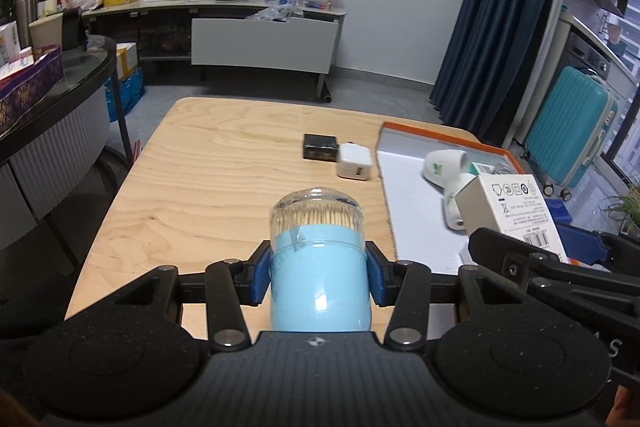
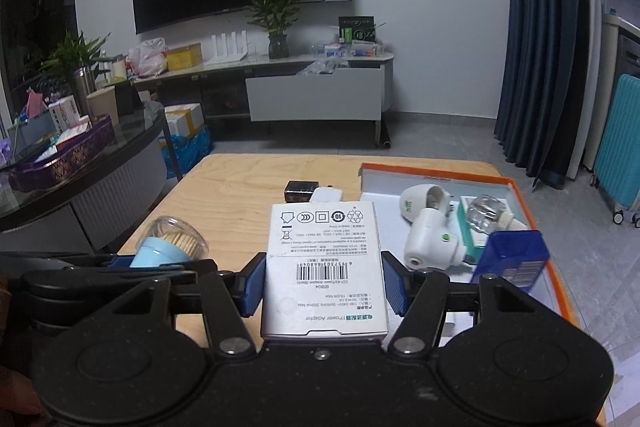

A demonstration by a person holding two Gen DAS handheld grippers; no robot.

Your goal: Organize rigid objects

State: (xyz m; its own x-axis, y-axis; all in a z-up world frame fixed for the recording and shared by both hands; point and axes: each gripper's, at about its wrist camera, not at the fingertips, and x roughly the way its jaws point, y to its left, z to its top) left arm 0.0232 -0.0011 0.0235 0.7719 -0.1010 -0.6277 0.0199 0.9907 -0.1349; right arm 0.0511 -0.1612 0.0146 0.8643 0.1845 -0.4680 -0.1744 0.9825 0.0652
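Blue pads of the left gripper (image 1: 318, 273) are clamped on the pale blue body of a toothpick jar (image 1: 318, 259), lower centre of the left wrist view, lifted clear of the wooden surface (image 1: 208, 179) so its clear lid faces forward, probably for carrying toward the orange-rimmed tray (image 1: 404, 211) at right. Centre frame, a black box (image 1: 319, 147) and white charger (image 1: 354, 167) lie touching, not yet sorted. Rightward, the right gripper (image 2: 324, 285) is closed on a white carton (image 2: 324, 267) printed "Power Adapter" with a barcode, held above the surface beside the tray.
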